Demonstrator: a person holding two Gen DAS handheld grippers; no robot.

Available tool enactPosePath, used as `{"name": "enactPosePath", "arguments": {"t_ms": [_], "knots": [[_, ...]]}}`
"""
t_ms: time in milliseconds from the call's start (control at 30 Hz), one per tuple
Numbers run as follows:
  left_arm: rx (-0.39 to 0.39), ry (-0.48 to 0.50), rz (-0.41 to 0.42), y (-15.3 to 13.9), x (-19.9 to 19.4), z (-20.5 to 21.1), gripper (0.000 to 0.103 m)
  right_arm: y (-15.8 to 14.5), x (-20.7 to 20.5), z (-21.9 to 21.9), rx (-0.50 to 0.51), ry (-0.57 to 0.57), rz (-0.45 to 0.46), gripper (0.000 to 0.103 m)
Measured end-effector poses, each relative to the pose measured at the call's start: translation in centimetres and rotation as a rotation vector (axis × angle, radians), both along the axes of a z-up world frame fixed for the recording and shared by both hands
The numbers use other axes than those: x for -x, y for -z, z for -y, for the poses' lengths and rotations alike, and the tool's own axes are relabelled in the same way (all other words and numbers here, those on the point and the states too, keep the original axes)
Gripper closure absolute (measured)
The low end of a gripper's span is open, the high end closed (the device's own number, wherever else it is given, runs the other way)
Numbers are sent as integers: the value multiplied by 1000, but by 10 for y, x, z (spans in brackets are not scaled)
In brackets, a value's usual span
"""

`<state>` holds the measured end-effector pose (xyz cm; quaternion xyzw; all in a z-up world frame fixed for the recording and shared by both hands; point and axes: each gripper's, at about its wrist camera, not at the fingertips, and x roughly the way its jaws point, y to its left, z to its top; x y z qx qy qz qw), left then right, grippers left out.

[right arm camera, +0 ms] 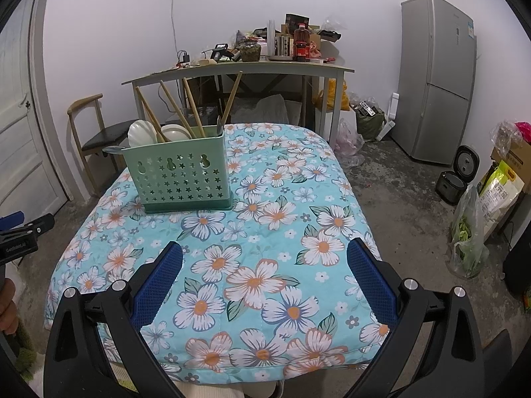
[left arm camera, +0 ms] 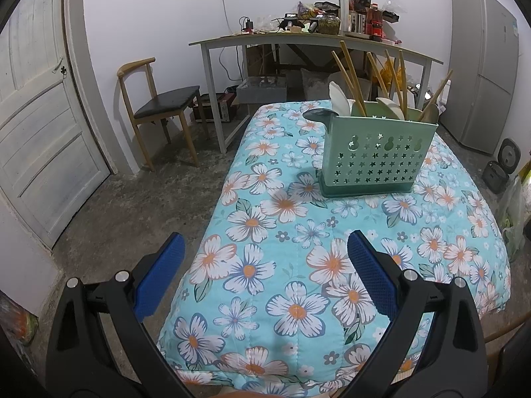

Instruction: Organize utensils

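Both grippers hover over the near end of the floral counter [right arm camera: 282,172]. Left gripper [left arm camera: 265,265]: jaws wide apart, nothing between them. Right gripper [right arm camera: 265,267]: the same, jaws spread and empty. The green caddy [right arm camera: 181,174] stands upright at the far end, chopsticks [right arm camera: 177,109] and white spoons [right arm camera: 142,134] poking out its top.

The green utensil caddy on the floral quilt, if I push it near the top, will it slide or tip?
The green caddy would likely tip rather than slide: it is tall on a narrow base and stands on the soft quilt. Thin perforated plastic suggests lightness. The leaning chopsticks could shift.
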<state>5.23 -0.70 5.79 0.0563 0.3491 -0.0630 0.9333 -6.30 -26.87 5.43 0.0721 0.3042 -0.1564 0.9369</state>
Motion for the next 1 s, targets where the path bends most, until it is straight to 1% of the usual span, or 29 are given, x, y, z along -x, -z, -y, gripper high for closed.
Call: {"name": "enactPosePath", "arguments": {"t_ms": [1000], "knots": [[-5, -1, -6, 2, 0, 1, 8, 1, 0, 0, -5, 0, -1, 6]]}}
